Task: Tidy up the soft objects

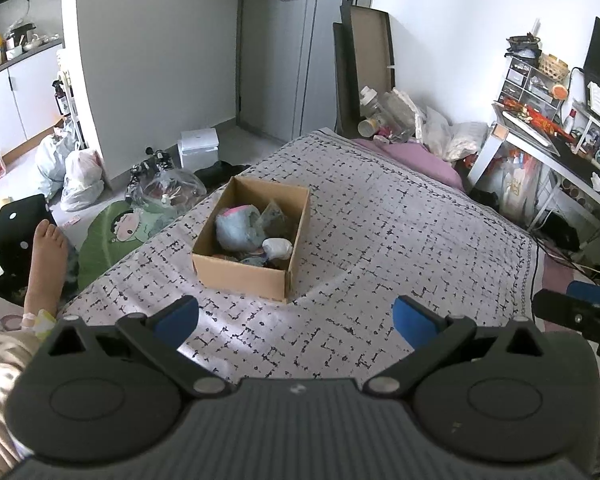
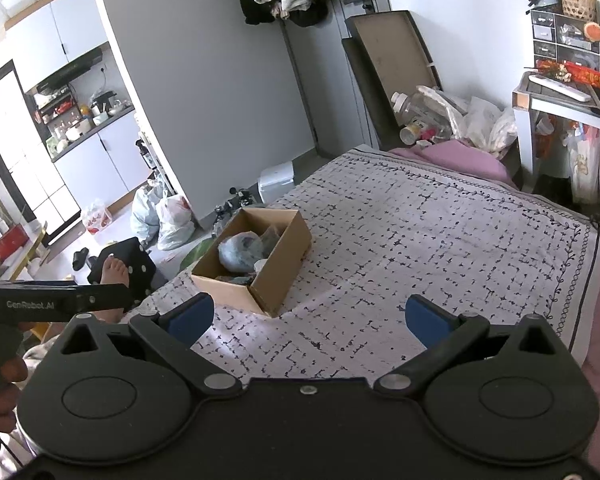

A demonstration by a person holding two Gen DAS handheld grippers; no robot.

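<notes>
A brown cardboard box (image 1: 240, 276) stands on the bed's patterned white cover (image 1: 380, 232). It holds several soft objects: a grey-blue plush with pink (image 1: 238, 230), a white bundle (image 1: 277, 247) and darker cloth pieces. The box also shows in the right wrist view (image 2: 278, 276) with the grey-blue plush (image 2: 240, 256) inside. My left gripper (image 1: 296, 320) is open and empty, above the cover just in front of the box. My right gripper (image 2: 308, 320) is open and empty, a little to the right of the box's near corner.
A pink pillow (image 1: 412, 156) and plastic bags lie at the bed's far end. A cluttered desk (image 1: 560, 148) stands to the right. Bags and a white box (image 1: 198, 146) sit on the floor left. A bare foot (image 1: 46, 256) rests at the left.
</notes>
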